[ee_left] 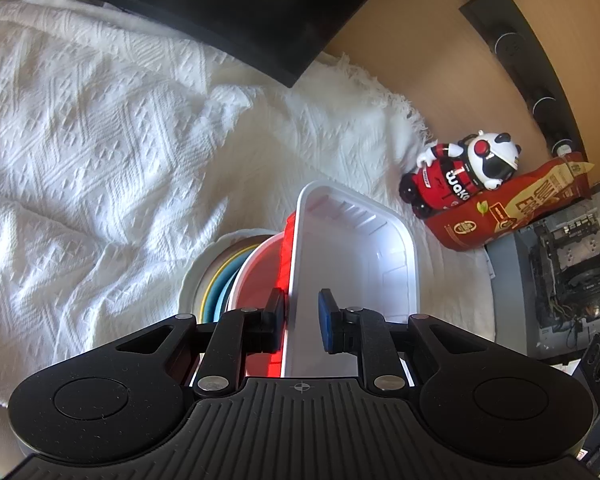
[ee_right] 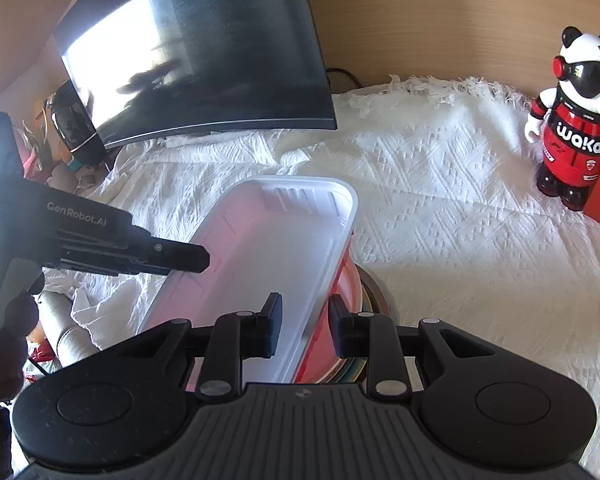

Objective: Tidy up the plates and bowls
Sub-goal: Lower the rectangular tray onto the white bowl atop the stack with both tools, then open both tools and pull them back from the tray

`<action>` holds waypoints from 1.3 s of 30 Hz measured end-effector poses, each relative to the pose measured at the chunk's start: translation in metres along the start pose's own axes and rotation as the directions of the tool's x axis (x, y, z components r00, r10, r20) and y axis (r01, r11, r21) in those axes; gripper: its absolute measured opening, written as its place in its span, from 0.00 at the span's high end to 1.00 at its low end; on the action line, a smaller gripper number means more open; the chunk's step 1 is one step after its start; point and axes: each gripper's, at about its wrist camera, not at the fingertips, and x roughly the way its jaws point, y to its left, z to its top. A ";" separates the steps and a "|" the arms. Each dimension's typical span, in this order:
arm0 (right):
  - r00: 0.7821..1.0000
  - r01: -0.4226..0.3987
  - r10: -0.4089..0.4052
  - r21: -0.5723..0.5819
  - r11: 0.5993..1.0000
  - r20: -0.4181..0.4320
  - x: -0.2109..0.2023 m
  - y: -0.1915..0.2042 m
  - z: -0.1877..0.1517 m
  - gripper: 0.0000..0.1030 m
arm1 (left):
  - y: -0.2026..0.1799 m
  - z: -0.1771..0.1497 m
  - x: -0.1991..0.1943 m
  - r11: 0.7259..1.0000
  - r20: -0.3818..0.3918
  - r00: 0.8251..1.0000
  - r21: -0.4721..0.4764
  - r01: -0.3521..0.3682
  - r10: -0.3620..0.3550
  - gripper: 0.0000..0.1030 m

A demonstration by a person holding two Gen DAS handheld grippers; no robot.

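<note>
Rectangular white plastic tray (ee_left: 352,248) at lower centre, above a red bowl (ee_left: 266,276) and stacked plates (ee_left: 216,280), left gripper (ee_left: 302,318) and right gripper (ee_right: 305,326) each pinching a tray rim, white woven cloth (ee_left: 100,160) covering the surface

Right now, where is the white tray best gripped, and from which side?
By the thin upright rim on its long sides, coming from above and the near end: the white tray is wide and shallow, resting on the stacked bowls, so only its rim fits inside a gripper.
</note>
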 end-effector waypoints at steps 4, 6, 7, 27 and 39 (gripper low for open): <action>1.000 0.001 -0.002 0.006 1.000 0.004 -0.003 0.000 -0.001 0.76 | -0.003 -0.001 -0.002 1.000 0.001 1.000 0.010 0.008 -0.008 0.81; 1.000 0.000 0.000 0.005 1.000 0.005 -0.003 0.000 -0.002 0.74 | -0.005 -0.002 -0.002 1.000 0.001 1.000 0.018 0.004 -0.004 0.81; 1.000 0.004 -0.004 0.004 1.000 0.006 -0.003 0.001 -0.002 0.74 | -0.005 -0.002 -0.002 1.000 0.001 1.000 0.019 0.003 -0.003 0.81; 0.985 0.139 -0.150 0.128 0.982 0.088 -0.019 0.008 -0.007 0.74 | 0.009 0.002 -0.022 0.993 0.036 0.994 0.073 0.097 -0.100 0.80; 0.923 0.277 -0.318 0.198 0.940 0.217 -0.080 0.039 -0.060 0.42 | -0.039 -0.111 -0.078 0.921 0.359 0.931 0.383 -0.075 -0.074 0.82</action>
